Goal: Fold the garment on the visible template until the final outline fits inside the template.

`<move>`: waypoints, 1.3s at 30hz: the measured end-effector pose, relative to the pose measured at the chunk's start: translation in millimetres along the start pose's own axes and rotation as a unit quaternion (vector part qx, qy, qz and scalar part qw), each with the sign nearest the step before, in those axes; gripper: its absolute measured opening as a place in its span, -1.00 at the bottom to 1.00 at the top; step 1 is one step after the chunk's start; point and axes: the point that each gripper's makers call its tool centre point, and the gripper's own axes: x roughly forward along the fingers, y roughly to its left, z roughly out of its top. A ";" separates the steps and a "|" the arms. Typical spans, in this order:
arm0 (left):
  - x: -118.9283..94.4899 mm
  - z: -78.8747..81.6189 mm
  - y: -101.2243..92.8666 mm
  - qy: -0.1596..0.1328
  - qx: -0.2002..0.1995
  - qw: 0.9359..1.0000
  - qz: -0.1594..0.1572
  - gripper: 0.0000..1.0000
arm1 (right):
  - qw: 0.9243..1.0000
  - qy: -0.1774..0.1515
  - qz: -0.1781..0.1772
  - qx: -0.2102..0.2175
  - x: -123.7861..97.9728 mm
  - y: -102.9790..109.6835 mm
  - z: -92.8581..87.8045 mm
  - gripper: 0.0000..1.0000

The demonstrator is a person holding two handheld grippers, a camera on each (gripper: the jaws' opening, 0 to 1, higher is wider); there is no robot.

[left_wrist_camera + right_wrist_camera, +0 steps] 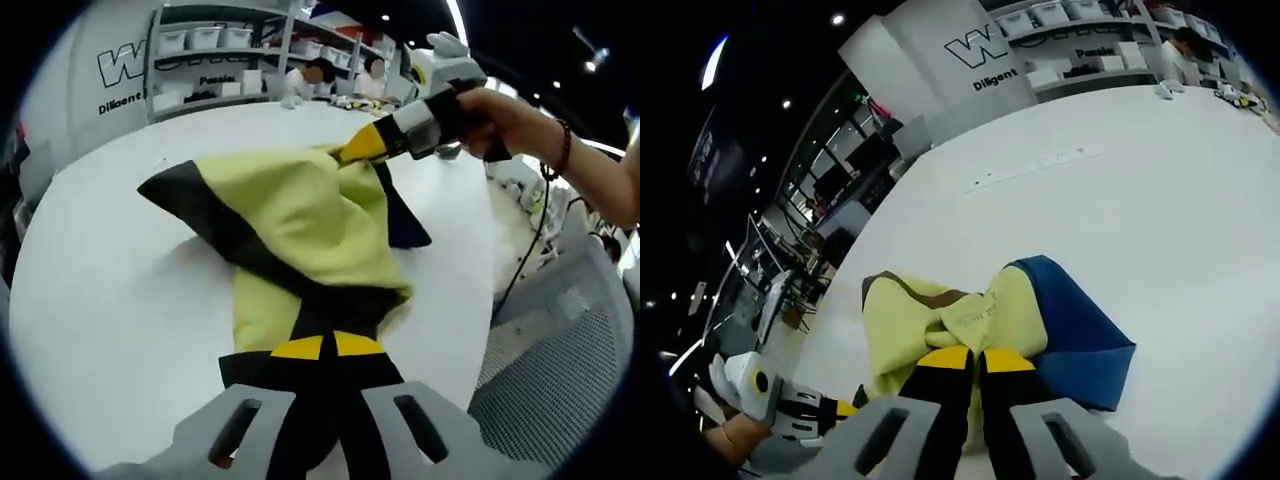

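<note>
Hanging between two grippers, the garment is a yellow-green piece with dark panels, lifted in part off the white table and bunched in the middle. In the left gripper view the left gripper has its yellow-tipped jaws pressed together on a dark edge of the cloth near the bottom of the picture. Across the cloth, the right gripper pinches the far edge, held by a hand with a bead bracelet. In the right gripper view the right gripper is likewise clamped on the garment, with a yellow fold and a blue panel spread just beyond its tips; the left gripper shows at the lower left, its tips hard to make out there.

No template outline is clear on the table in either view, so I cannot tell where the cloth lies against it. The step in hand looks like a fold in mid-carry: both edges are gripped and the cloth is raised and crumpled, not yet laid flat. The task seems well short of done.

The next move likely calls for drawing the two held edges taut to shake out the bunching, then lowering them together so one layer lands squarely on the other. Slack in the middle could leave a crooked outline.

Shelves with white bins stand beyond the table.
</note>
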 end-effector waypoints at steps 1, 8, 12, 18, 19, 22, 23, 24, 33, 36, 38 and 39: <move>-3.1 1.3 1.5 -0.004 -0.007 1.000 0.003 -0.93 | 1.000 -0.002 -0.001 0.000 -0.7 -0.7 0.8 -1.00; -29.0 10.2 20.0 -0.033 -0.021 0.999 0.031 -0.93 | 1.000 -0.010 -0.008 0.002 -5.5 -2.4 2.9 -1.00; -46.9 20.7 37.5 -0.058 -0.036 0.996 0.058 -0.93 | 1.000 -0.010 -0.012 -0.006 -7.2 -4.1 3.9 -1.00; -66.2 26.3 65.9 -0.071 -0.046 0.992 0.097 -0.93 | 1.000 -0.008 -0.019 -0.021 -7.4 -9.6 7.6 -1.00; -69.4 26.6 70.7 -0.073 -0.047 0.991 0.103 -0.93 | 1.000 -0.007 -0.020 -0.022 -7.3 -10.2 7.3 -1.00; -81.3 25.5 89.5 -0.074 -0.051 0.988 0.127 -0.93 | 0.999 -0.006 -0.024 -0.025 -7.9 -12.7 6.9 -1.00; -85.8 22.9 99.1 -0.069 -0.054 0.986 0.141 -0.93 | 0.999 -0.005 -0.025 -0.027 -7.8 -13.6 7.1 -1.00; -92.3 17.1 112.0 -0.053 -0.057 0.982 0.171 -0.93 | 0.999 -0.004 -0.027 -0.028 -7.7 -15.1 6.9 -1.00; -113.6 15.5 151.5 -0.040 -0.057 0.973 0.220 -0.93 | 0.999 -0.002 -0.036 -0.014 -7.8 -24.4 6.4 -1.00; -119.9 13.5 161.9 -0.037 -0.052 0.969 0.239 -0.93 | 0.999 -0.004 -0.038 -0.004 -8.7 -27.4 6.6 -1.00; -125.6 7.4 173.2 -0.028 -0.057 0.964 0.257 -0.93 | 0.999 -0.006 -0.043 0.005 -9.4 -29.8 6.5 -1.00; -129.5 3.9 178.6 -0.022 -0.060 0.961 0.270 -0.93 | 0.999 -0.005 -0.044 0.008 -10.2 -33.7 7.0 -1.00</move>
